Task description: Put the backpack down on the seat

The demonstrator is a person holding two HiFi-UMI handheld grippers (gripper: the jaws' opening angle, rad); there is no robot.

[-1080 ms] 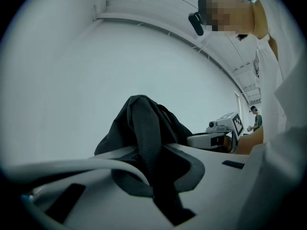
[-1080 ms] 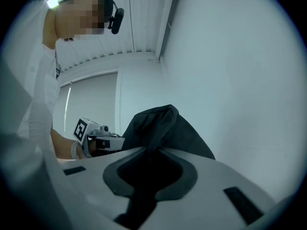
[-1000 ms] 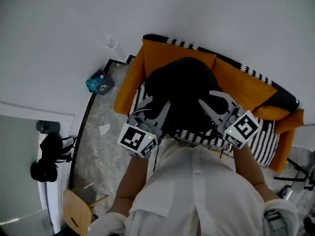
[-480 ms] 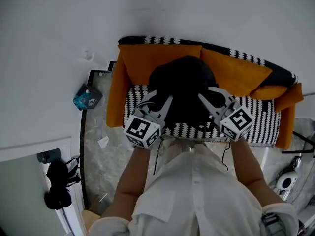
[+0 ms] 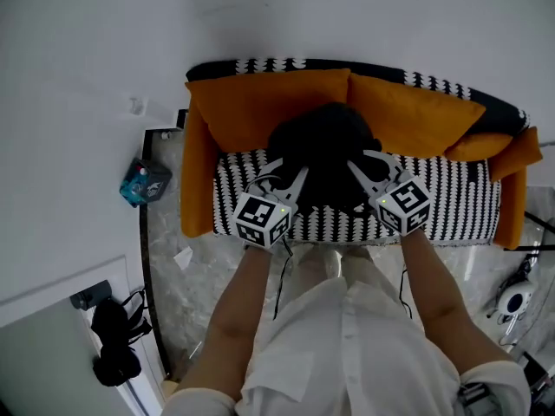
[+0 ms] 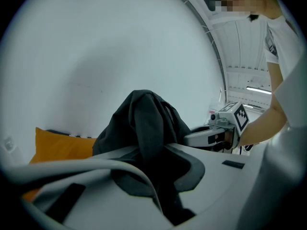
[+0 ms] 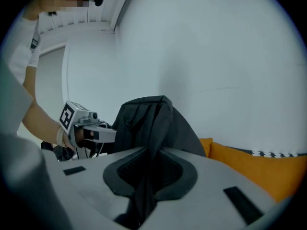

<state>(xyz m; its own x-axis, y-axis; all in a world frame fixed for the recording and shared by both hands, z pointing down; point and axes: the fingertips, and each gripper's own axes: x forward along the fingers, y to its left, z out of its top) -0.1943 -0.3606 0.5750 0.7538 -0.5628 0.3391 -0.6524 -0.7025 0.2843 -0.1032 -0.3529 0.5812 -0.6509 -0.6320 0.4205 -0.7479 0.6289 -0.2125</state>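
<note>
The black backpack [image 5: 323,150] hangs over the sofa seat [image 5: 442,202], in front of the orange back cushions [image 5: 260,102]. My left gripper [image 5: 290,178] is shut on its left side, dark fabric [image 6: 148,143] pinched between the jaws. On the other side my right gripper [image 5: 360,170] is shut on a fold of the backpack [image 7: 148,128] too. From each gripper view the bag rises as a dark hump above the jaws, with the other gripper behind it. Whether the bag's bottom touches the seat is hidden.
The sofa has a black-and-white patterned seat and orange arms [image 5: 192,180]. A teal object [image 5: 143,180] lies on the marble floor [image 5: 173,267] to its left. A black stand [image 5: 113,354] sits at the lower left. The white wall [image 5: 277,16] is right behind the sofa.
The view has swung so the sofa now lies square in front. Both grippers have carried the backpack forward over the seat, keeping their hold.
</note>
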